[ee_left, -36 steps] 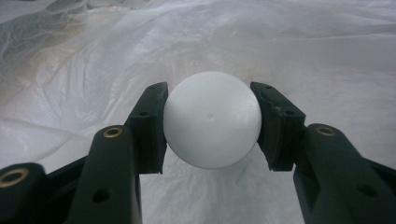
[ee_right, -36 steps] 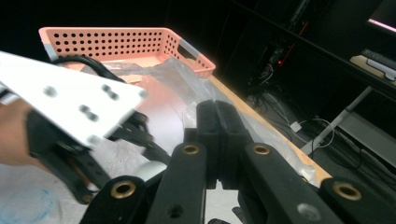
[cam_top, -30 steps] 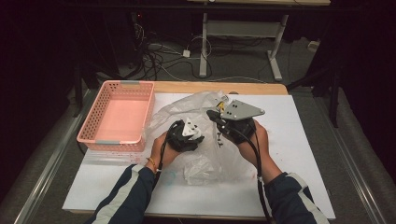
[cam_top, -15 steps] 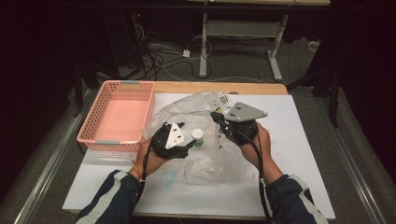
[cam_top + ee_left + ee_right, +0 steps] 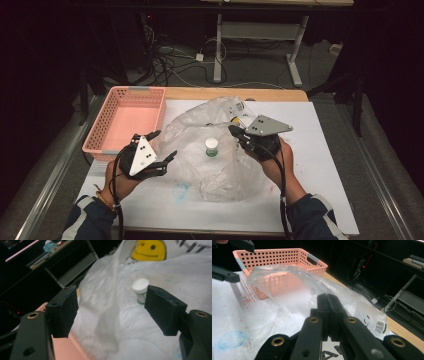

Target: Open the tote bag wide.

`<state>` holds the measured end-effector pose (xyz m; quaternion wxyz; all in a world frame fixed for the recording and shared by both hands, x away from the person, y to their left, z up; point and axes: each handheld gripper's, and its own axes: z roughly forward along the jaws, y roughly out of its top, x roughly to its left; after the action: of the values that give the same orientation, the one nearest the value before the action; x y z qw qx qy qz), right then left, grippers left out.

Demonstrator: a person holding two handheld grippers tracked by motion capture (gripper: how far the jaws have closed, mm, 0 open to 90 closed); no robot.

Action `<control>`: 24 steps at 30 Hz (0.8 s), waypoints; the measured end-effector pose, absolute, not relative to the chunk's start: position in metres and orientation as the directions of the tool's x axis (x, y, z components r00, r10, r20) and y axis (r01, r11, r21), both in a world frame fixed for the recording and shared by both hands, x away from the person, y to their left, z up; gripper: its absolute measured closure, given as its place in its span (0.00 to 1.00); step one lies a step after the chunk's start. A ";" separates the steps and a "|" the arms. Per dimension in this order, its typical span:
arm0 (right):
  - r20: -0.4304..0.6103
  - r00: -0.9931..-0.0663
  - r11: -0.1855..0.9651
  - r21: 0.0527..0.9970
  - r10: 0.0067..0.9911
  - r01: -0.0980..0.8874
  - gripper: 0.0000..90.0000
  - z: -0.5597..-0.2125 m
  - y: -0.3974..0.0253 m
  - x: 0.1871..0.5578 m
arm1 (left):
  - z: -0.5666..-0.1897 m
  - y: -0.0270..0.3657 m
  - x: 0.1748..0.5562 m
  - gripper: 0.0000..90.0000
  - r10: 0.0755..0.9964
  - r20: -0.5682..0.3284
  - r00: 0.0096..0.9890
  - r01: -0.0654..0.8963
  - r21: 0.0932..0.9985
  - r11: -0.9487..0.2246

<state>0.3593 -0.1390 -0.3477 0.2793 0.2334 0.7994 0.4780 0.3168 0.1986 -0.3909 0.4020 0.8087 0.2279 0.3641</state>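
A small bottle (image 5: 212, 146) with a white cap stands upright in the middle of a crumpled clear plastic bag (image 5: 227, 172). In the left gripper view the bottle (image 5: 140, 290) shows between the wide-apart jaws, farther off, on the white film of the bag (image 5: 110, 315). My left gripper (image 5: 161, 146) is open and empty, to the left of the bag near the basket. My right gripper (image 5: 234, 131) is shut on the bag's upper edge, right of the bottle. In the right gripper view that gripper (image 5: 328, 300) pinches the bag's film (image 5: 299, 285), which arches up from its tip.
A pink perforated basket (image 5: 125, 120) stands empty at the table's left back; its wall (image 5: 287, 257) is beyond the bag. A blue ring stain (image 5: 180, 190) marks the white table cover (image 5: 310, 165). Cables and a desk frame lie beyond the table's far edge.
My left gripper has let go of the bottle, opened and drawn back to the left, away from the bag. The bottle stays upright. The right gripper holds the bag in much the same place.
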 end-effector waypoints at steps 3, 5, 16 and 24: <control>-0.211 -0.738 0.422 0.900 0.641 0.110 1.00 -0.350 -0.143 0.356 | -0.399 0.209 0.321 0.27 0.678 0.385 0.626 0.117 0.813 -0.570; -0.191 -0.743 0.405 0.907 0.642 0.117 0.99 -0.352 -0.150 0.354 | -0.403 0.213 0.324 0.27 0.688 0.377 0.620 0.140 0.810 -0.570; -0.184 -0.780 0.437 0.891 0.599 0.125 0.97 -0.361 -0.147 0.342 | -0.398 0.224 0.317 0.27 0.697 0.351 0.626 0.124 0.837 -0.533; -0.230 -0.824 0.522 0.848 0.518 0.092 0.72 -0.379 -0.130 0.327 | -0.396 0.231 0.311 0.27 0.698 0.349 0.625 0.116 0.843 -0.525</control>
<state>0.3273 -0.1303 -0.3795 0.2350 0.1815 0.8401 0.4540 0.3110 0.2313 -0.3965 0.4153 0.8000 0.2545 0.3503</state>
